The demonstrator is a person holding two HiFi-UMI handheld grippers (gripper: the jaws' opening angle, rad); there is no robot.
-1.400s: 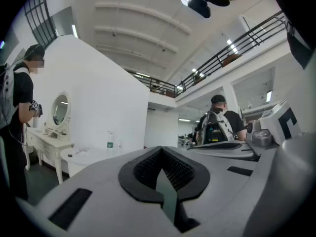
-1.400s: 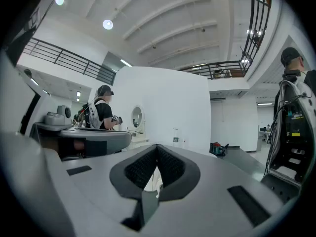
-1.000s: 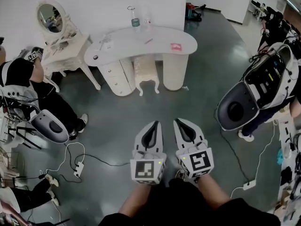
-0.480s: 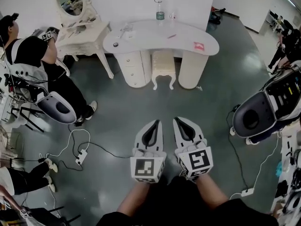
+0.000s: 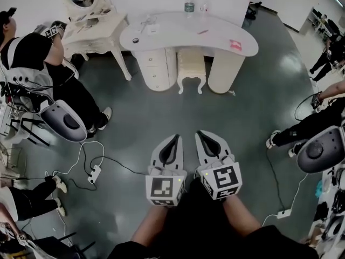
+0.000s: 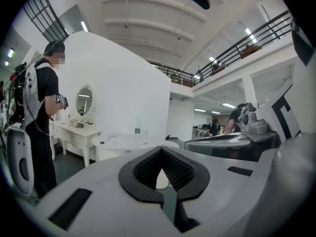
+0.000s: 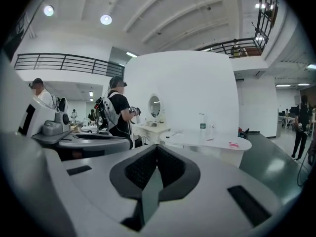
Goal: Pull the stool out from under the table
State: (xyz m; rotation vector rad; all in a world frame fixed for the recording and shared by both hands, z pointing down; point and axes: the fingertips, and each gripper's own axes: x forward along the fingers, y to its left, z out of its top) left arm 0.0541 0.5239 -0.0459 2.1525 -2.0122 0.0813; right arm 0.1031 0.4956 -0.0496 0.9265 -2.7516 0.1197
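Cream-white and carved, the stool (image 5: 191, 69) stood tucked under the curved white table (image 5: 215, 34), between its drawer unit (image 5: 156, 69) and its rounded pedestal (image 5: 225, 72). Both grippers hung well short of it over the grey floor (image 5: 140, 117), side by side and pointing toward the table. The left gripper (image 5: 174, 138) had its jaws pressed together on nothing, and the right gripper (image 5: 200, 134) was likewise closed and empty. A bottle (image 5: 188, 1) stood at the tabletop's far edge.

No legible text; bottle (image 5: 188, 3) label too small to read.
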